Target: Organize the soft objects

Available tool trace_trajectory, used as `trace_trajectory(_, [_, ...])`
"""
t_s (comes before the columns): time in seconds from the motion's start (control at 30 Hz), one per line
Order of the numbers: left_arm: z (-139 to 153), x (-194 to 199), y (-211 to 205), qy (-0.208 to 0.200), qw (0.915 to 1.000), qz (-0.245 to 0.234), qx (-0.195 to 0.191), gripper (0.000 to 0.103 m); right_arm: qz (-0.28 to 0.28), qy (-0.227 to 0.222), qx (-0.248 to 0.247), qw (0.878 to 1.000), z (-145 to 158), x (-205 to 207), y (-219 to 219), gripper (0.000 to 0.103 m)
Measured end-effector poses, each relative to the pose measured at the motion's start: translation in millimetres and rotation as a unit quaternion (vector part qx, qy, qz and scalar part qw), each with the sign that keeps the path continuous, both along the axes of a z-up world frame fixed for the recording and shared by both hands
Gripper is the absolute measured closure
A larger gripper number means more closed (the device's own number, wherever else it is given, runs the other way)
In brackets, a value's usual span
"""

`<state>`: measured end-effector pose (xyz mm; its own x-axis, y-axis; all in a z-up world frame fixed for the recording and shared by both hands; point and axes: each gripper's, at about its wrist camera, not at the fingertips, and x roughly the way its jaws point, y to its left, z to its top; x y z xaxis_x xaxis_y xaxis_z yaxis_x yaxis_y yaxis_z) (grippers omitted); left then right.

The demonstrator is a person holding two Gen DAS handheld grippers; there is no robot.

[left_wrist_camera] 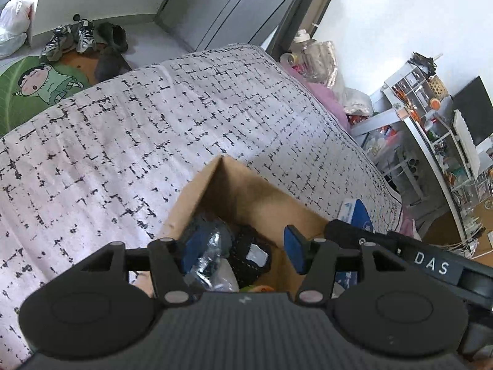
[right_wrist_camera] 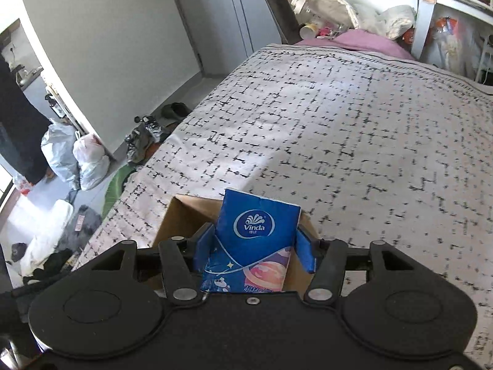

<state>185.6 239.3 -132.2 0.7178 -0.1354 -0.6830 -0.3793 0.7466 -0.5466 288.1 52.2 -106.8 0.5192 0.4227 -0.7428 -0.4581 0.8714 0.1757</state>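
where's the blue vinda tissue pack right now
In the right wrist view, the blue plastic Vinda tissue pack stands upright between the right gripper's blue fingers, just over the open brown cardboard box on the patterned bedspread.

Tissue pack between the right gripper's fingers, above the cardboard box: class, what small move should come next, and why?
Probably lower the right gripper a little and let the tissue pack drop into the cardboard box. The pack stands upright between the fingers over the box's open top, and the box already holds other soft items.

Both grippers tilt downward (left gripper [left_wrist_camera: 242, 254], right gripper [right_wrist_camera: 255, 251]), fingers parted.
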Motion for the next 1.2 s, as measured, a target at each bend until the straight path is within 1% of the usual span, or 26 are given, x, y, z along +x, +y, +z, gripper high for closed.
trace_trajectory(0.03, [-0.8, -0.2, 1.8, 0.002, 1.0, 0.002, 0.0, 0.046, -0.007, 0.0, -0.009, 1.0, -1.1, 1.1, 0.6, 0.03])
trace_trajectory(0.07, [-2.2, -0.5, 3.7, -0.001, 1.0, 0.001, -0.004, 0.046, -0.017, -0.003, -0.016, 1.0, -1.2, 1.2, -0.8, 0.023])
trace_trajectory(0.1, [-3.0, -0.7, 5.5, -0.003, 1.0, -0.001, -0.009, 0.046, -0.025, -0.011, -0.018, 0.999, -0.2, 0.9, -3.9, 0.022])
trace_trajectory(0.13, [-3.6, -1.3, 6.4, -0.003, 0.9999, -0.001, -0.011, 0.046, -0.031, -0.014, -0.016, 0.999, 0.9, 1.1, -7.6, 0.021])
trace_trajectory(0.3, [-3.8, 1.0, 5.6, 0.001, 0.9999, -0.005, -0.009, 0.046, -0.06, 0.003, 0.001, 0.998, 6.7, 1.4, -26.5, 0.021])
trace_trajectory(0.4, [-1.4, 0.7, 5.7, 0.007, 0.9999, -0.005, -0.006, 0.045, -0.065, 0.007, 0.002, 0.998, 9.6, -5.0, -34.4, 0.015])
trace_trajectory(0.47, [1.1, 0.0, 5.8, 0.009, 0.9999, -0.004, -0.006, 0.041, -0.063, 0.009, -0.002, 0.998, 12.4, -8.8, -37.3, 0.014])
trace_trajectory(0.53, [6.9, -1.8, 4.3, 0.008, 1.0, -0.003, -0.002, 0.034, -0.059, 0.008, -0.006, 0.998, 16.8, -12.9, -40.5, 0.012])
trace_trajectory(0.6, [14.2, -3.7, 0.8, 0.006, 0.9999, -0.007, 0.007, 0.03, -0.059, 0.007, -0.007, 0.998, 21.9, -16.7, -46.1, 0.007])
trace_trajectory(0.77, [29.4, -12.2, -12.1, 0.007, 0.9996, -0.021, 0.016, 0.026, -0.066, 0.004, -0.009, 0.998, 31.5, -28.8, -64.6, 0.004])
trace_trajectory(0.87, [36.8, -17.6, -22.5, 0.009, 0.9991, -0.034, 0.026, 0.02, -0.071, 0.0, -0.01, 0.997, 35.7, -38.0, -79.0, 0.003])
trace_trajectory(0.93, [42.4, -20.8, -29.8, 0.011, 0.9984, -0.044, 0.034, 0.019, -0.077, -0.003, -0.01, 0.997, 39.9, -44.0, -89.2, 0.0])
trace_trajectory(1.1, [62.3, -31.4, -46.8, 0.01, 0.9963, -0.067, 0.053, 0.018, -0.097, -0.014, 0.002, 0.995, 54.6, -59.1, -114.2, 0.0])
trace_trajectory(1.2, [74.8, -38.9, -56.4, 0.011, 0.9945, -0.078, 0.069, 0.015, -0.104, -0.018, 0.011, 0.994, 61.8, -68.2, -127.7, 0.0])
